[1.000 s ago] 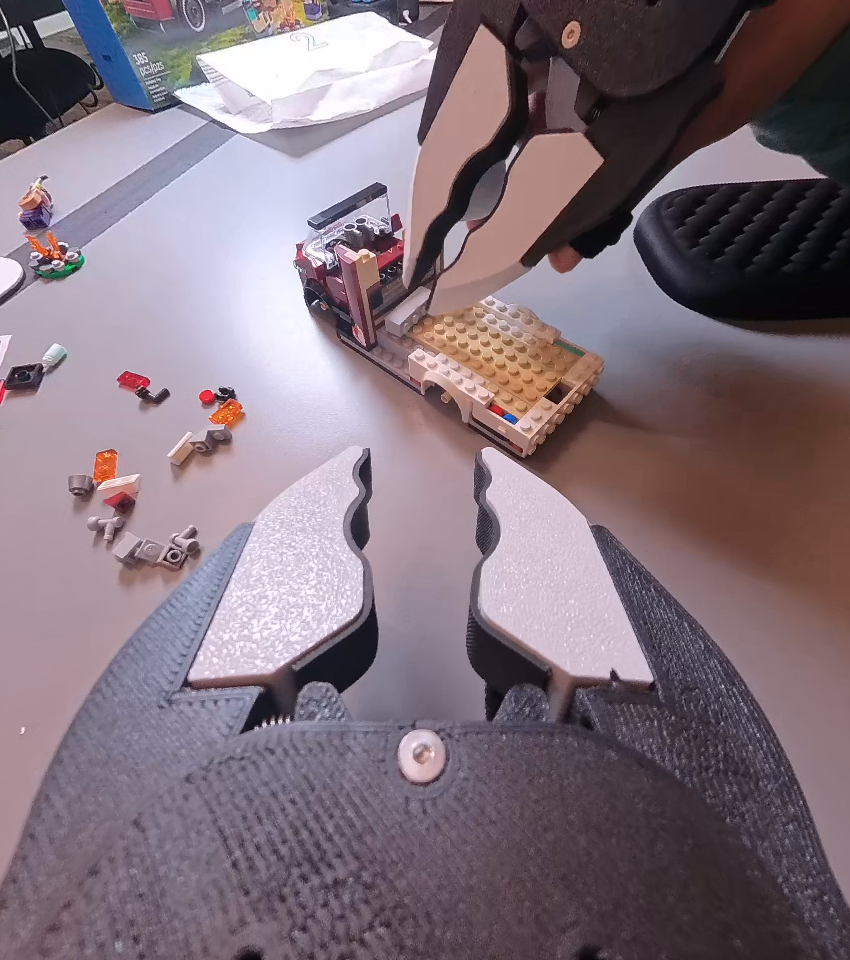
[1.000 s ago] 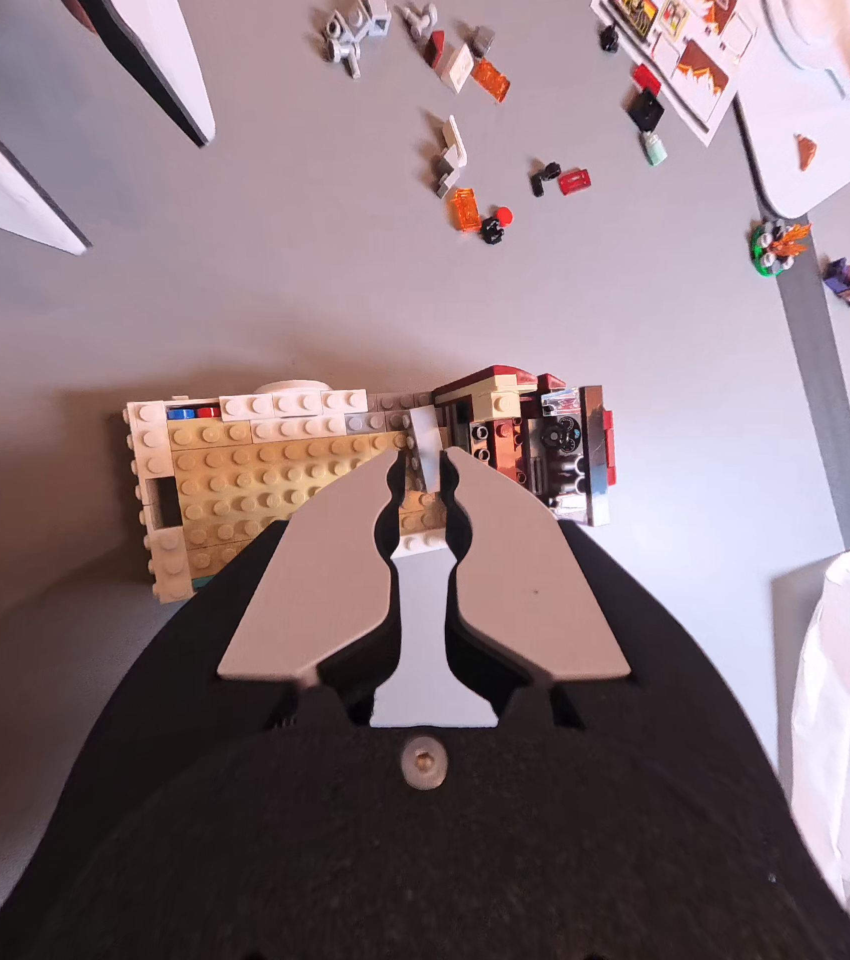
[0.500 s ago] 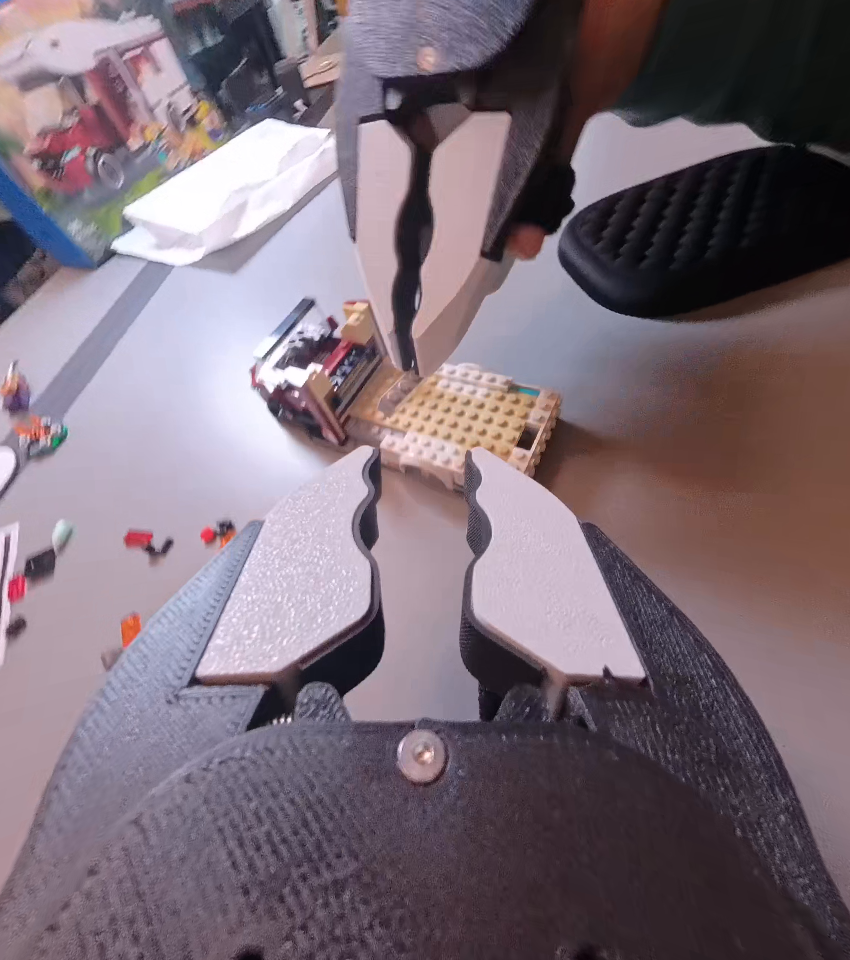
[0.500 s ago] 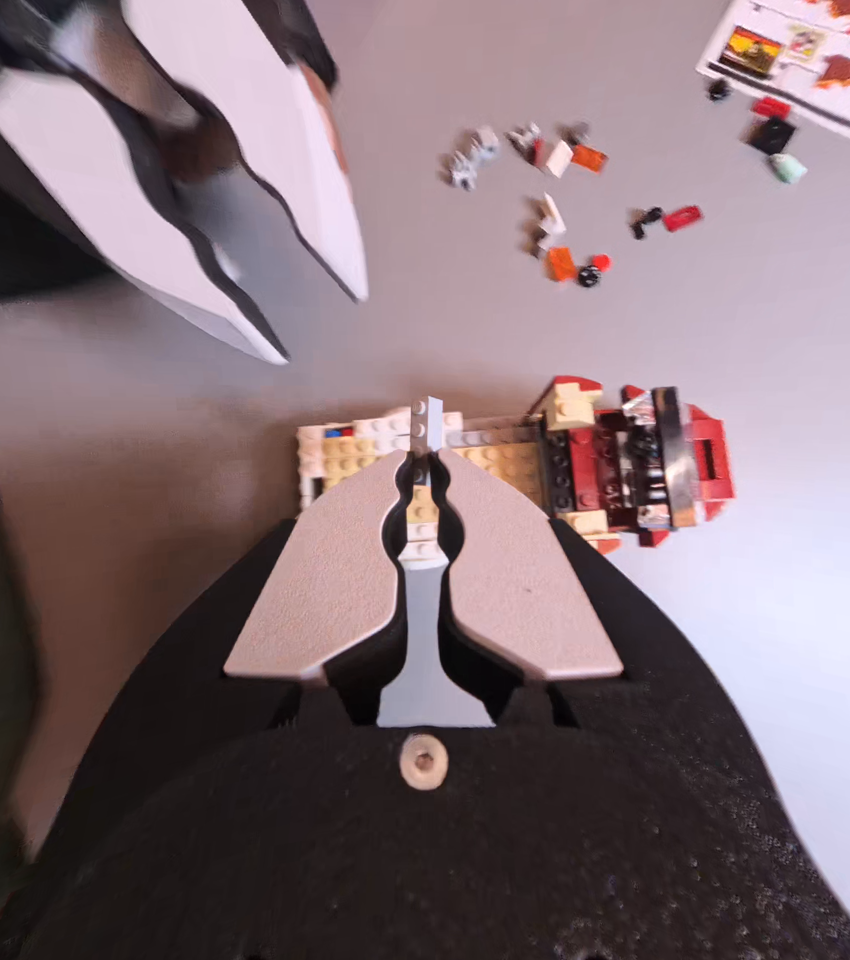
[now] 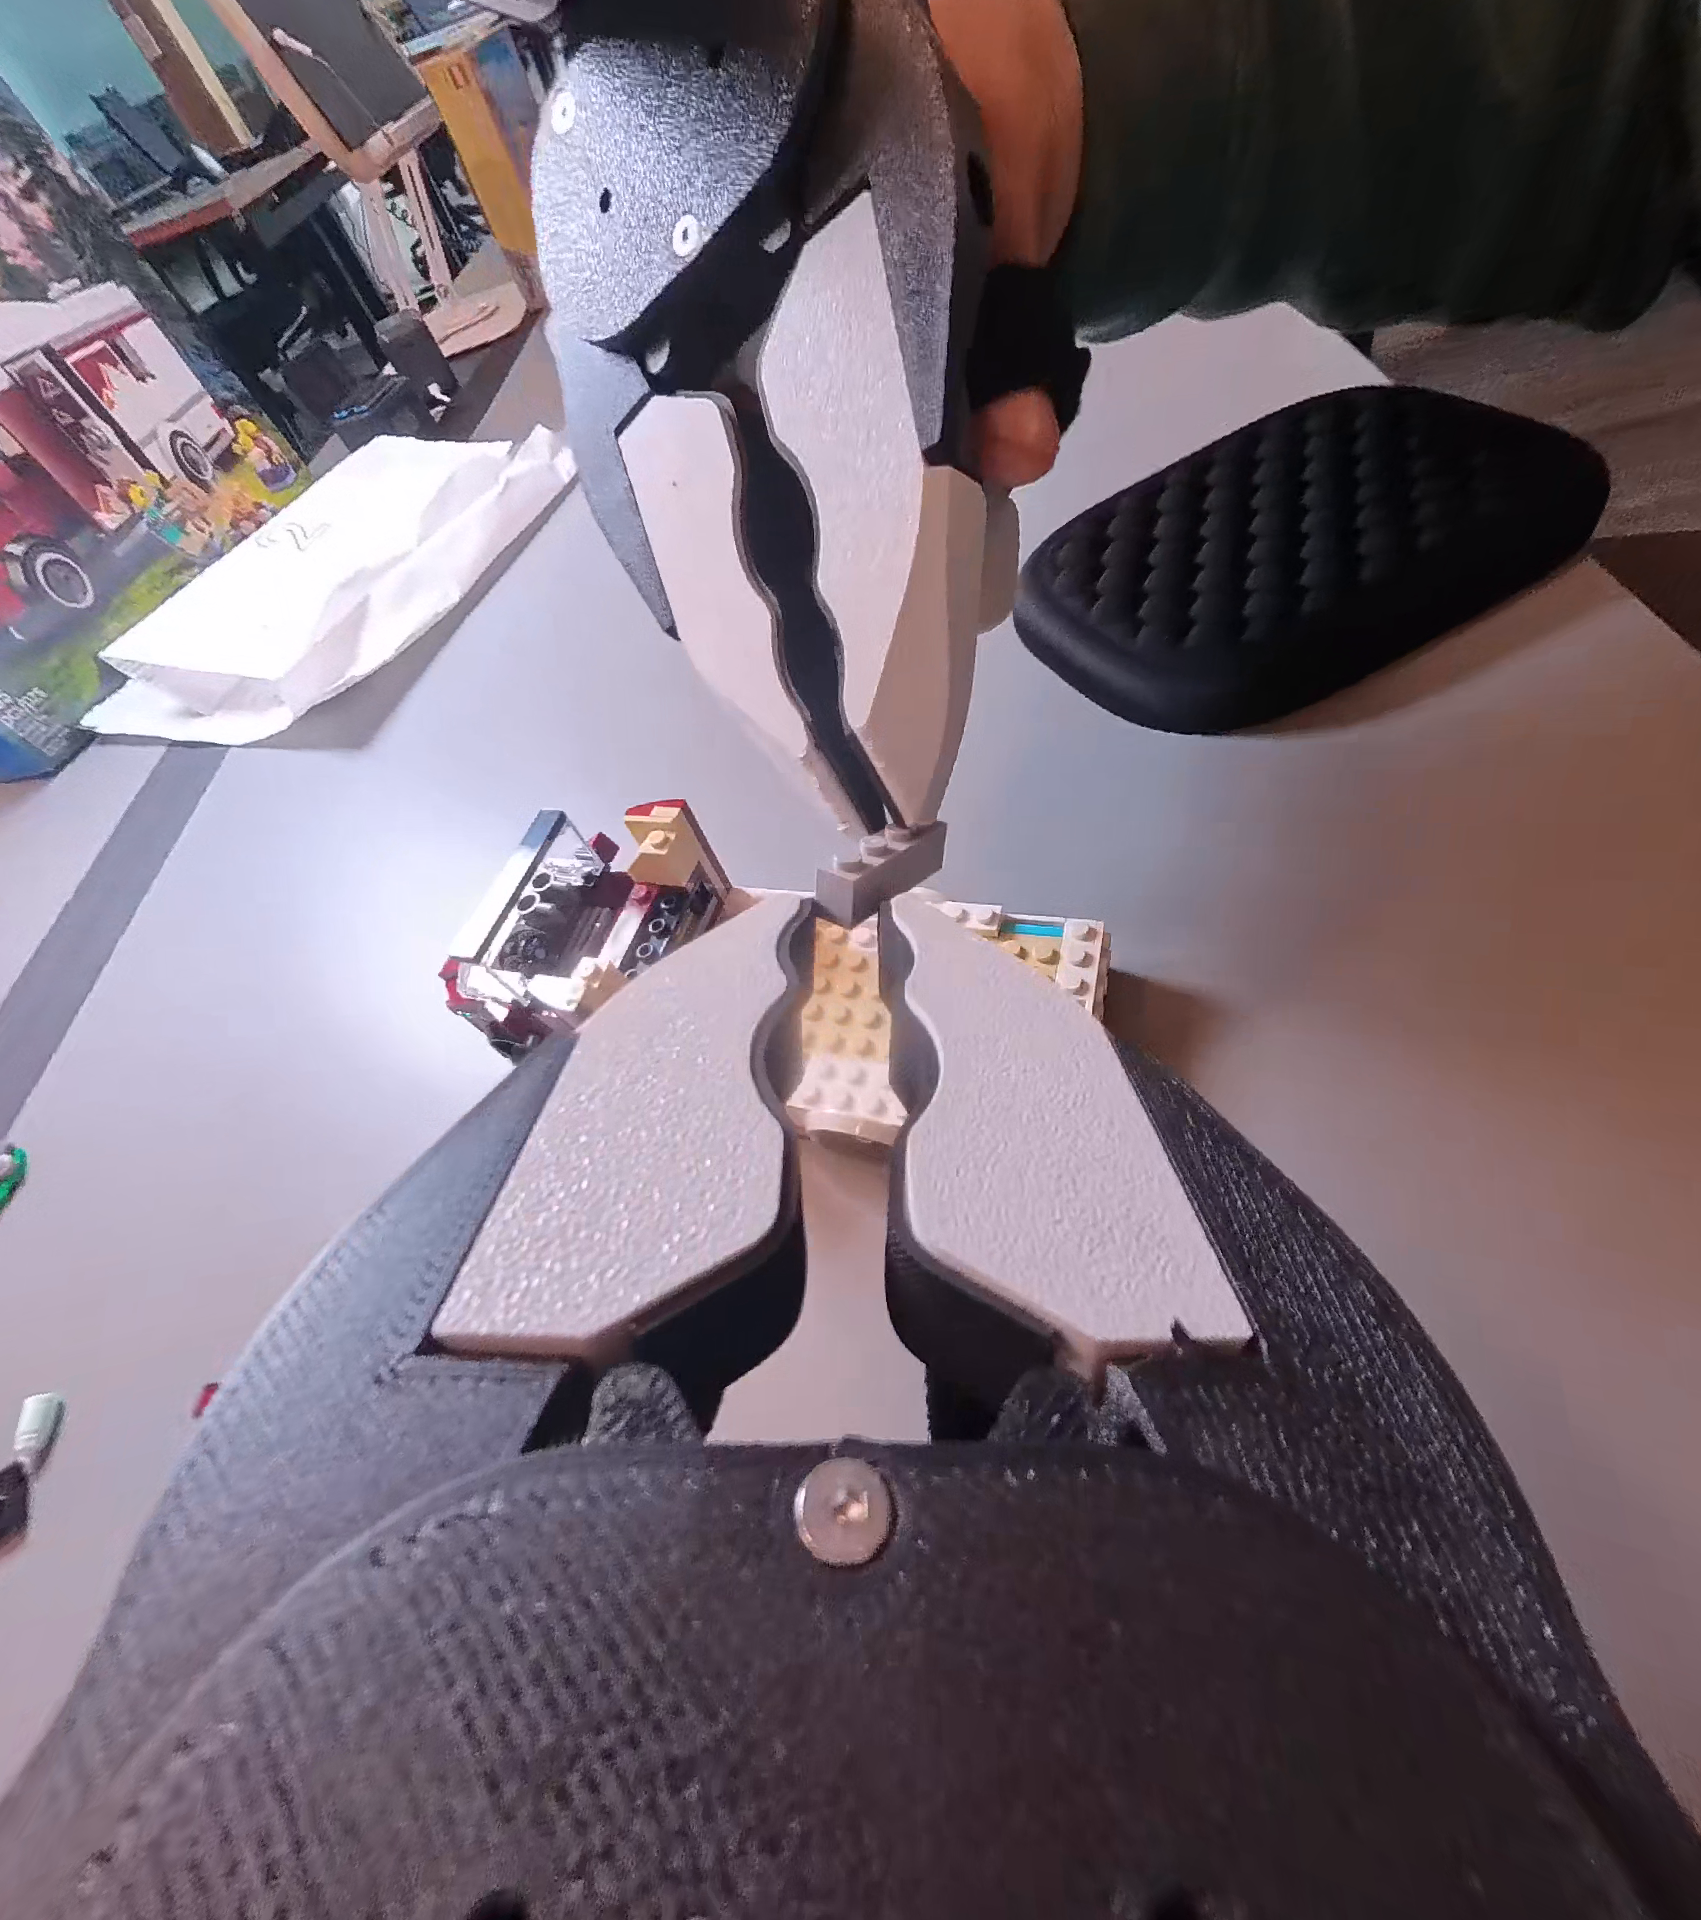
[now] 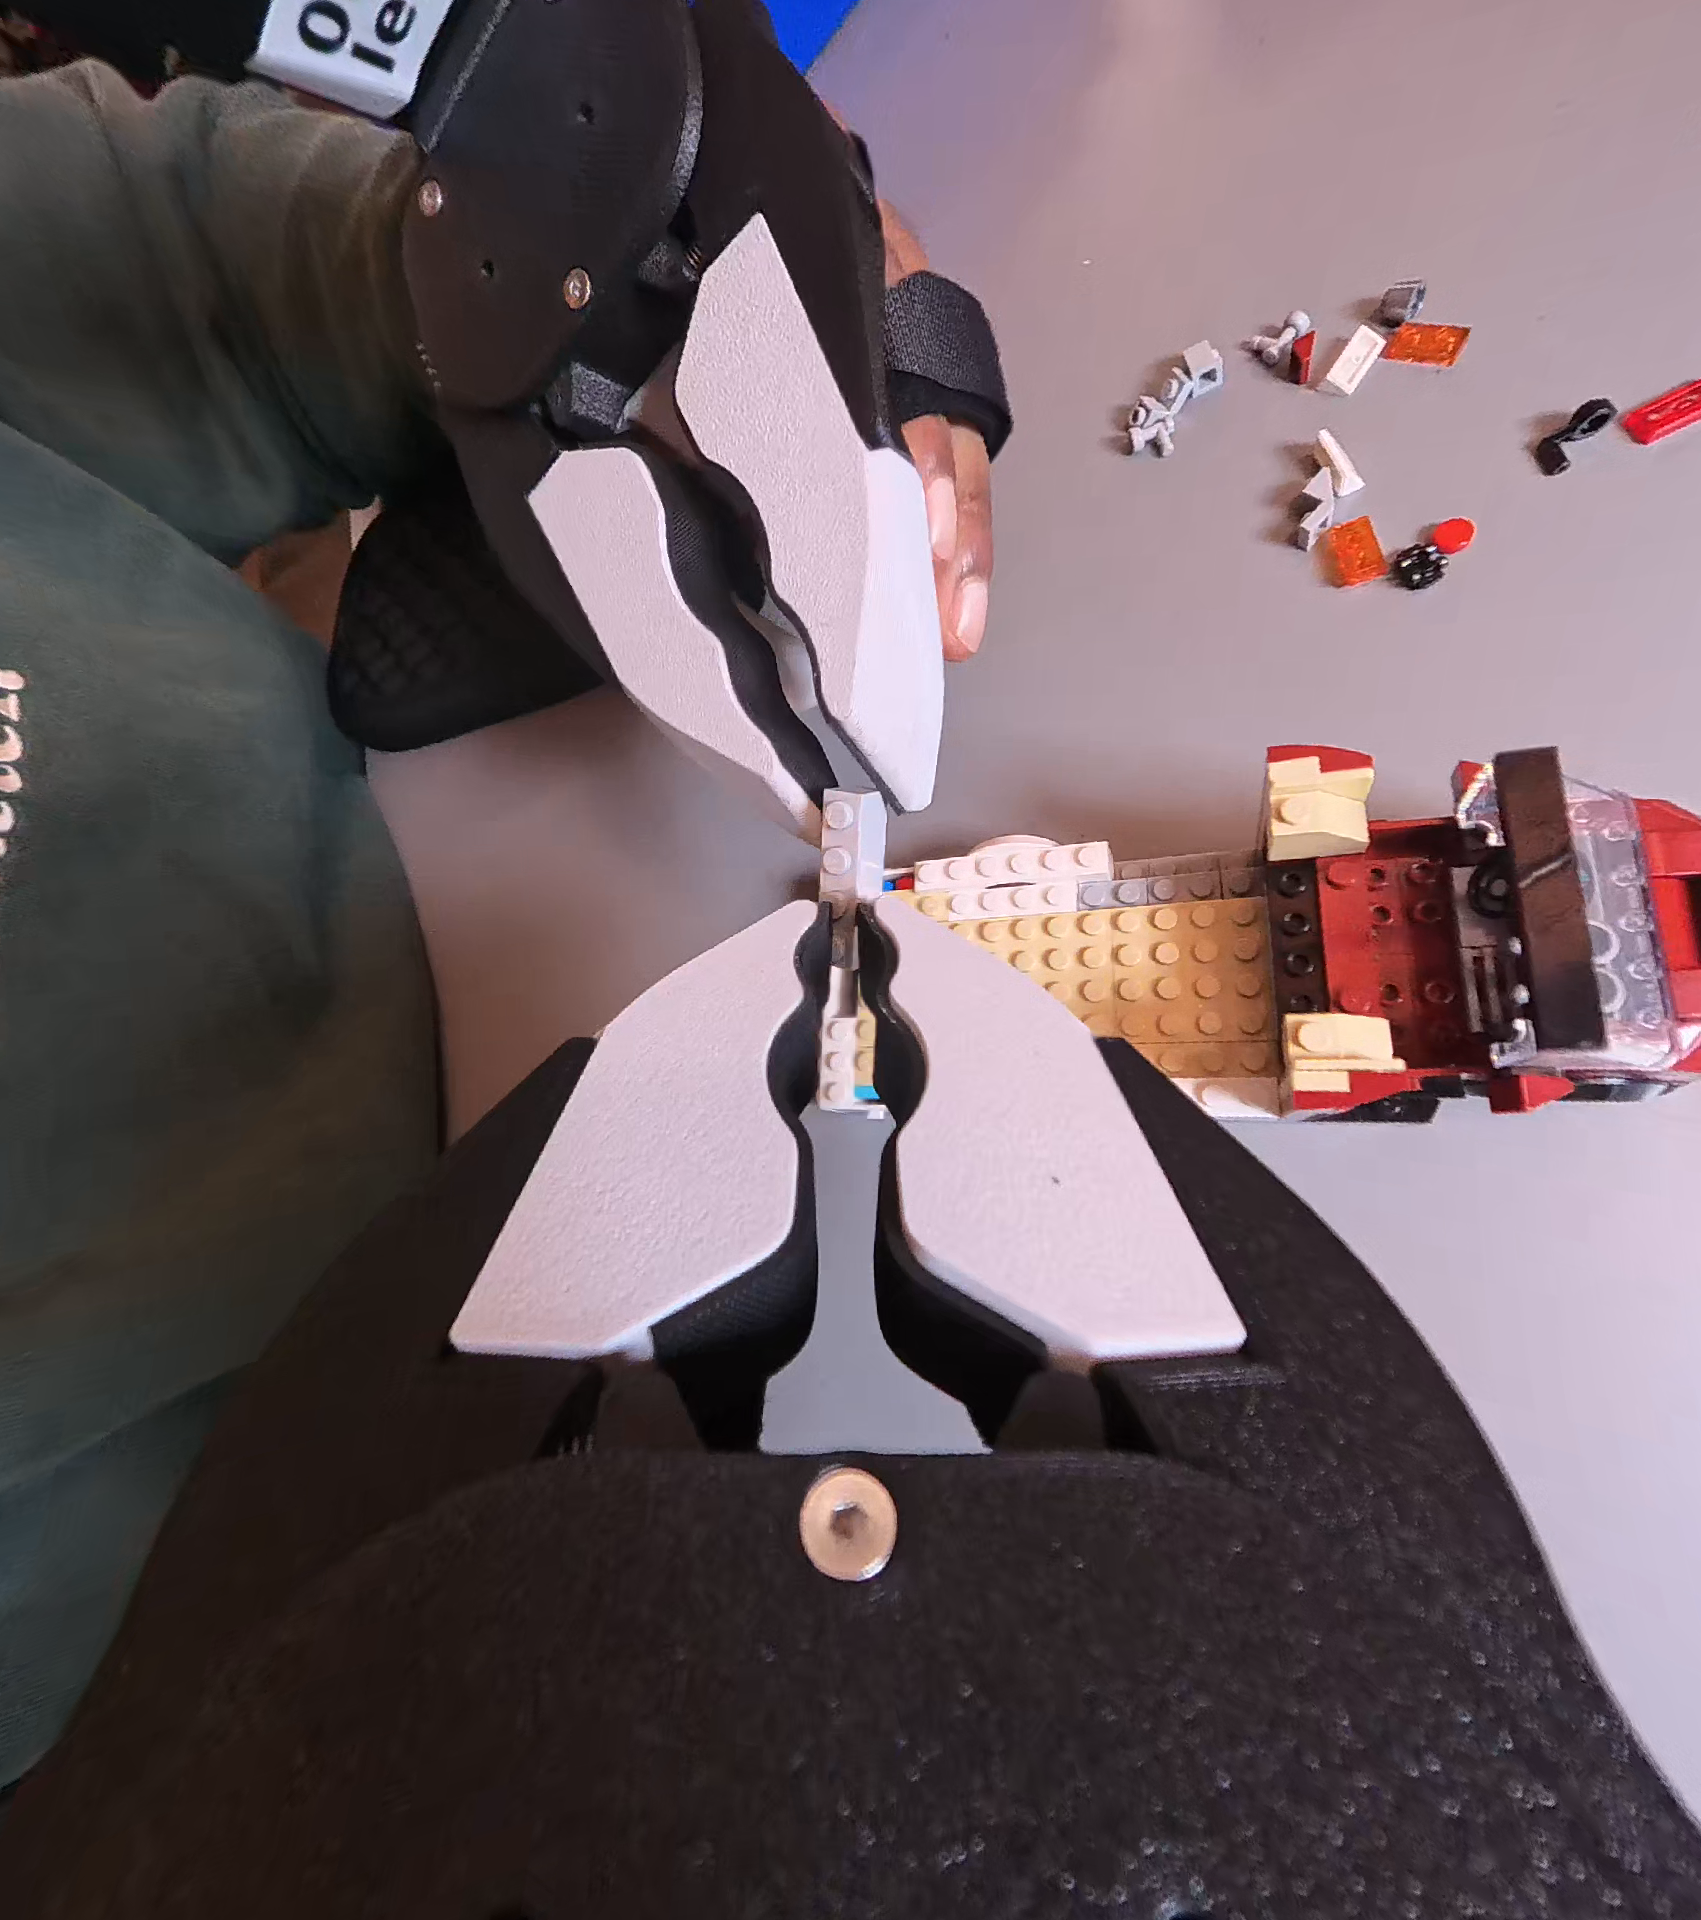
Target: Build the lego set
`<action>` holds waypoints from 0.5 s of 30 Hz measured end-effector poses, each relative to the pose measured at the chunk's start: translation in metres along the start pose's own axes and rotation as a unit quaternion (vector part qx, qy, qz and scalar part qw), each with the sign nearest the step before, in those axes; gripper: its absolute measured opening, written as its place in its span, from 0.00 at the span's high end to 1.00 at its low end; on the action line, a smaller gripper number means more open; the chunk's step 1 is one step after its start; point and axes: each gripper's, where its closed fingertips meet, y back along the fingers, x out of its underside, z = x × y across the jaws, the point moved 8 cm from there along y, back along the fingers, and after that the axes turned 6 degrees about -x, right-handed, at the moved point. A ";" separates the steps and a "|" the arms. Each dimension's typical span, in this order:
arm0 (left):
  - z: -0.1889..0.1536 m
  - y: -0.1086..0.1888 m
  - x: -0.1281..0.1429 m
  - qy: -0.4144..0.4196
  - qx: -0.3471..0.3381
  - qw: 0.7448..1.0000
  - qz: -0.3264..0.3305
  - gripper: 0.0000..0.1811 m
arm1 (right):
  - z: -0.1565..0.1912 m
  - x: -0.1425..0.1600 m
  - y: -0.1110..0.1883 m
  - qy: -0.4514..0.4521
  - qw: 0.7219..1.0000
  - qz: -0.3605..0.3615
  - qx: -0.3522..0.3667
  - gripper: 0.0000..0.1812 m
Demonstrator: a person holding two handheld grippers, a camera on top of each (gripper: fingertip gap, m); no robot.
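**Grey brick lifted clear and met in mid-air by the second gripper**

A second ago the right gripper (image 6: 846,920) had its tips down on the partly built toy truck with the tan studded bed and dark red cab (image 6: 1189,966), just behind the cab, and the left gripper (image 5: 844,920) hung well back over the grey table (image 6: 1345,208) with its fingers wide apart. Since then the right gripper has come away from the model carrying a small light grey studded plastic brick (image 5: 882,860), and the left has swung in to meet it. The brick is now in the air near the centre of both views, above the rear end of the bed and touching no part of the truck. I read this as a re-grip or handover to reorient the piece before it is seated again; the build itself has gained nothing yet.

The right gripper's fingers (image 6: 1033,1143) are drawn nearly together, pinching one end of the brick between their tips. The left gripper's fingers (image 5: 680,1122) have narrowed from wide to a slim gap, and the brick's other end sits between their tips. Whether they already press on it or only bracket it cannot be told.

The loose small parts in grey, orange, red and black (image 6: 1345,457) lie untouched in the upper right of the right wrist view.
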 end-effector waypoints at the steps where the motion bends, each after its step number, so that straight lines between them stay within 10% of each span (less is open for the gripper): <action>1: 0.001 -0.001 0.001 0.014 0.001 1.000 0.000 0.94 | -0.001 0.000 0.000 -0.001 1.000 -0.003 0.005 0.98; 15: 0.012 -0.009 0.014 0.124 -0.005 0.992 -0.006 0.95 | -0.003 -0.007 -0.010 0.091 0.985 0.019 0.148 0.95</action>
